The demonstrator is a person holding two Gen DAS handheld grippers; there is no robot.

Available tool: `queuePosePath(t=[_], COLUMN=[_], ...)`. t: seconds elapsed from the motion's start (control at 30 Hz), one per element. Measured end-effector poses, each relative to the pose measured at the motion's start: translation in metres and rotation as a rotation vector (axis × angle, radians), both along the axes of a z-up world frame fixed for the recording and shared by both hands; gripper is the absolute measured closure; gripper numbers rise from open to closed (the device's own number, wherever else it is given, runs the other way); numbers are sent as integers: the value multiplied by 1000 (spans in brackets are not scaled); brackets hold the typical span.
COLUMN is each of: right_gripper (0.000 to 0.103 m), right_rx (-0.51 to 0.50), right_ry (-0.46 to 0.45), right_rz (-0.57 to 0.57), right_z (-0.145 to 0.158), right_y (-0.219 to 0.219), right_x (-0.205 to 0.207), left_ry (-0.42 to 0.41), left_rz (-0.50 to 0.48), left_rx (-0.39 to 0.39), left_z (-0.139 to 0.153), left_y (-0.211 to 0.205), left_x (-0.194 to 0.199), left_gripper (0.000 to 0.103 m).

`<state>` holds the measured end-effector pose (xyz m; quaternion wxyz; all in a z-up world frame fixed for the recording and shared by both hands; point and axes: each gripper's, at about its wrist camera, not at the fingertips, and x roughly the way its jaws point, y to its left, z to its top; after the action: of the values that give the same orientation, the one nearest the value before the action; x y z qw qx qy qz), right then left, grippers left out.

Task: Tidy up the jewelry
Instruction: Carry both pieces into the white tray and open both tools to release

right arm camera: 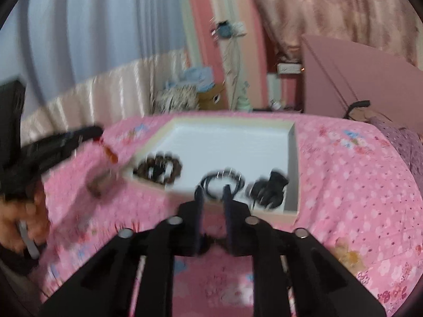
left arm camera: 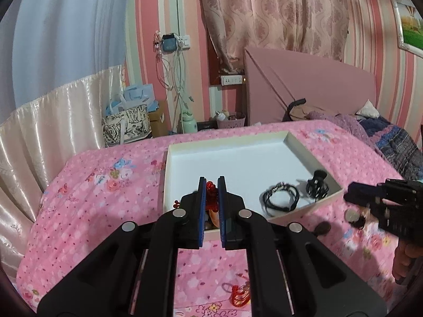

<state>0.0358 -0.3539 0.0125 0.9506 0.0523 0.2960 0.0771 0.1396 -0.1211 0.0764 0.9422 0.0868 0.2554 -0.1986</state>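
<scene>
A white shallow box (left arm camera: pixel 238 142) lies on the pink floral bedspread; it also shows in the right wrist view (right arm camera: pixel 290 158). My left gripper (left arm camera: pixel 211 182) is shut on a red beaded piece (left arm camera: pixel 210 186) above the box's near edge. In the box lie a black cord bracelet (left arm camera: pixel 281 198), a black clip (left arm camera: pixel 317 185) and, in the right wrist view, a dark bead bracelet (right arm camera: pixel 158 169). My right gripper (right arm camera: pixel 214 191) is a little open and empty, just in front of the box. It appears blurred in the left wrist view (left arm camera: pixel 351 195).
A red trinket (left arm camera: pixel 239 293) lies on the bedspread (left arm camera: pixel 105 211) below my left gripper. Small round items (left arm camera: pixel 351 215) lie right of the box. A purple blanket (left arm camera: pixel 383 132) and pink headboard (left arm camera: pixel 317 87) are at the back right. Bags stand beyond the bed.
</scene>
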Motion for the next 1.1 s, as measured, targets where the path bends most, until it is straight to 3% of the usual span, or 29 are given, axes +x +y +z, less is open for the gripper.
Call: queuePosePath(t=[0.03,0.17,0.27,0.33,0.4,0.47,0.57,0.83,1.1], right_gripper=[50,51,63,80,88,89,90,90,90], right_rx=[-5,-51,-108,-154,-213,-206,-150,58,146], right_ry=[13,93,140,178,208,206,184,1,-48], right_rz=[19,55,76,78,50,43,37,14,-14], right_z=[-7,-32,-47,-57,-67,-67,-57,26,47], right_y=[4,24,40,46,49,44,31,-11,-22], right_x=[-1,9,17,22,26,26,22,26,64], left_ry=[7,44,57,63,68,74,77,30,50], left_rz=[1,15,22,25,27,28,26,-14,-31], left_rx=[3,-13,-16,-12,-13,-13,-9,-19,-71], left_z=[-5,-20,-25,-29,-33,-34,-34,1,14], left_y=[0,8,13,16,18,20,20,5,-21], left_x=[1,8,10,9,8,8,11,17,45], left_gripper=[97,97,97,97,97,97,97,97,97])
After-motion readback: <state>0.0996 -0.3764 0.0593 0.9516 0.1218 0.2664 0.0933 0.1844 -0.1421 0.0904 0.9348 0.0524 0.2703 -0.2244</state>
